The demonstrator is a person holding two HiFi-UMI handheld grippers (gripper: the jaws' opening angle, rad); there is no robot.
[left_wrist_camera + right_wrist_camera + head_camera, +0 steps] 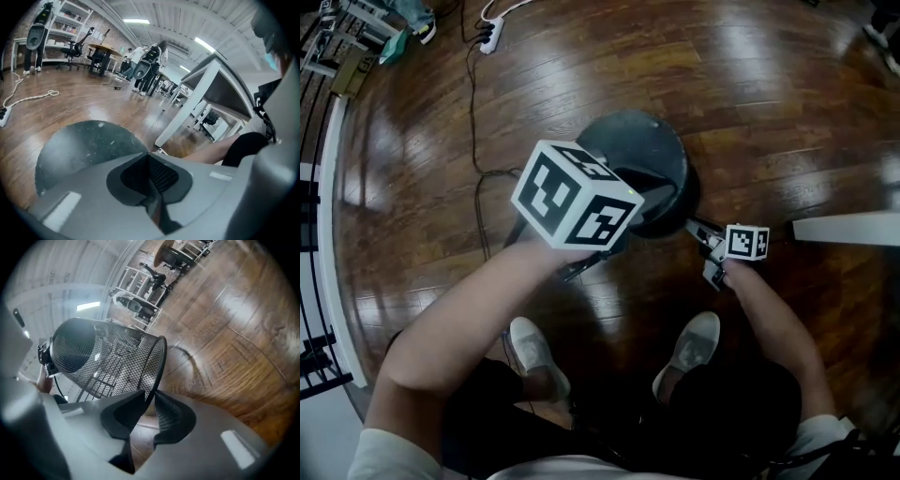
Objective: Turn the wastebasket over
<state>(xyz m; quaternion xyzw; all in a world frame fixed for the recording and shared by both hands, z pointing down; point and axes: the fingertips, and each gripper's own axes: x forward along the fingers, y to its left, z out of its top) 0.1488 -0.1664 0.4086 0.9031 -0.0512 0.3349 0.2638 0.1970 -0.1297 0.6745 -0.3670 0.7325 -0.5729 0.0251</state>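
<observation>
The black wire-mesh wastebasket [633, 150] hangs tilted above the wooden floor, its solid round base turned up toward me. My right gripper [698, 228] reaches its rim from the right. In the right gripper view the basket's rim [157, 366] runs between the two pads, and the right gripper [149, 397] is shut on it. My left gripper sits under its marker cube [577, 197], so its tips are hidden in the head view. In the left gripper view the left gripper [149, 157] is shut with nothing visible between the pads, just short of the basket's dark base [84, 145].
My two shoes [534, 352] [689, 347] stand right below the basket. A power strip [492, 33] and its cable [473, 112] lie on the floor at the upper left. A white table [206, 89] stands to the right, and a metal rack [319, 281] lines the left edge.
</observation>
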